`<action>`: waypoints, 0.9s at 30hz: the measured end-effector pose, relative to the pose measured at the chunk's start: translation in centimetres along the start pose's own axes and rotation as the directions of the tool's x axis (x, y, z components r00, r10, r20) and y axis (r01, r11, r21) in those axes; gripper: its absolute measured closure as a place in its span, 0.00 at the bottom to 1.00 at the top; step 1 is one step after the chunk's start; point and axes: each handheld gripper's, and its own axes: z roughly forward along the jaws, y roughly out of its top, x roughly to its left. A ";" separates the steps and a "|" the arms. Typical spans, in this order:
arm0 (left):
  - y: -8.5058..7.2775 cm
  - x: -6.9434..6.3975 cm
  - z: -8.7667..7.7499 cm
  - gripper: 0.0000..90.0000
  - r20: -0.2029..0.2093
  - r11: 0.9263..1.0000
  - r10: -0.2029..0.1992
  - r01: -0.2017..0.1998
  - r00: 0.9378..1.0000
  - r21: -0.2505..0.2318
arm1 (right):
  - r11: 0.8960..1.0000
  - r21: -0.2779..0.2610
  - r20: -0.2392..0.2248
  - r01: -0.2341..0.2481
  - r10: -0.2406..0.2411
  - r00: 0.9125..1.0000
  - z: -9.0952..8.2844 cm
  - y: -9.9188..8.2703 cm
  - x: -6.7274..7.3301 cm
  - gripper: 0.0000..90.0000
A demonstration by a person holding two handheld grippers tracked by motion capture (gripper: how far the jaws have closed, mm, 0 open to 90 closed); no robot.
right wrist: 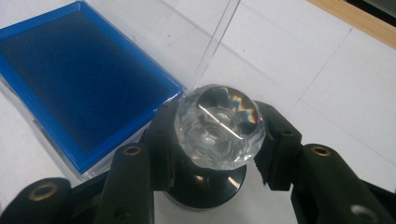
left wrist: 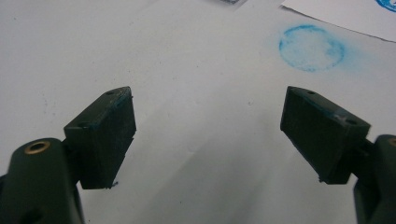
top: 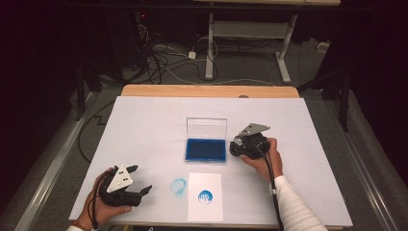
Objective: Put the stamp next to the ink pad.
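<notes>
White paper covers the surface [top: 144, 125], dark room behind. Right claw [right wrist: 217, 140] brackets a stamp [right wrist: 219, 126] with a clear faceted knob, standing upright just right of the open blue ink pad [top: 205, 149] (whether the pads are actually pressing is hard to say). Left claw [top: 138, 179] sits spread wide and empty, well apart from it, near a blue smudge [left wrist: 310, 48].

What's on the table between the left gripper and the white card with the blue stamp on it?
A smudged blue ink ring printed on the table sheet lies between the left gripper and the white card, as the high view shows. Nothing else sits there.
</notes>
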 end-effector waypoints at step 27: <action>0.0 -0.1 0.1 0.20 -0.001 1.000 0.003 -0.003 1.000 0.004 | 0.987 -0.163 0.056 -0.005 0.014 0.998 -3.1 1.0 -0.6 0.25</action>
